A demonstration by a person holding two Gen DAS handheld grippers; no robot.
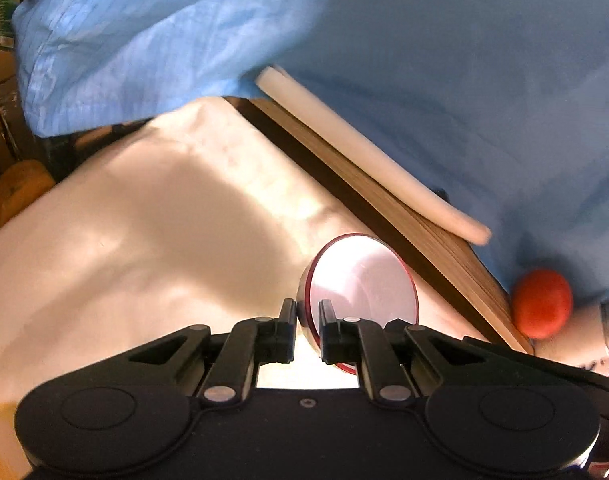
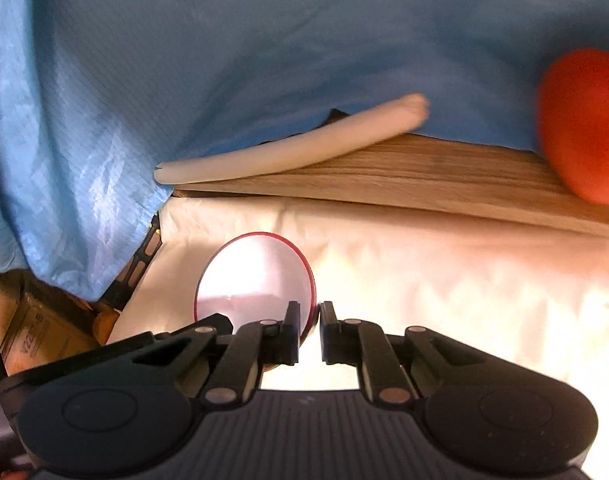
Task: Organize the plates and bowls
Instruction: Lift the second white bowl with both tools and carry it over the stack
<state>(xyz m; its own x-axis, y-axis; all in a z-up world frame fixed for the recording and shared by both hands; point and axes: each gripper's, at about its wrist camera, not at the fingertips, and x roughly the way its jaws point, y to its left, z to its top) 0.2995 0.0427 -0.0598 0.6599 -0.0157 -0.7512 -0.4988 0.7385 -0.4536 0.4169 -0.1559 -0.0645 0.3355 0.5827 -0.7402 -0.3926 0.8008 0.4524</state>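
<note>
My left gripper (image 1: 307,308) is shut on the rim of a small white bowl with a red rim (image 1: 364,280), tipped on edge above the white cloth (image 1: 164,220). My right gripper (image 2: 317,310) is shut on the rim of a like white, red-rimmed bowl (image 2: 256,276), which extends to its left. I cannot tell whether these are two bowls or one. A thick white curved edge, seemingly a plate (image 1: 368,152) (image 2: 288,148) seen edge-on, rests on the wooden ledge (image 1: 424,240) (image 2: 424,176) beyond both bowls.
A person's blue garment (image 1: 424,60) (image 2: 264,40) fills the space behind the ledge. An orange-red round object (image 1: 542,304) (image 2: 584,124) sits by the ledge at the right. White cloth (image 2: 424,272) covers the surface below. A cardboard box (image 2: 36,328) lies at the lower left.
</note>
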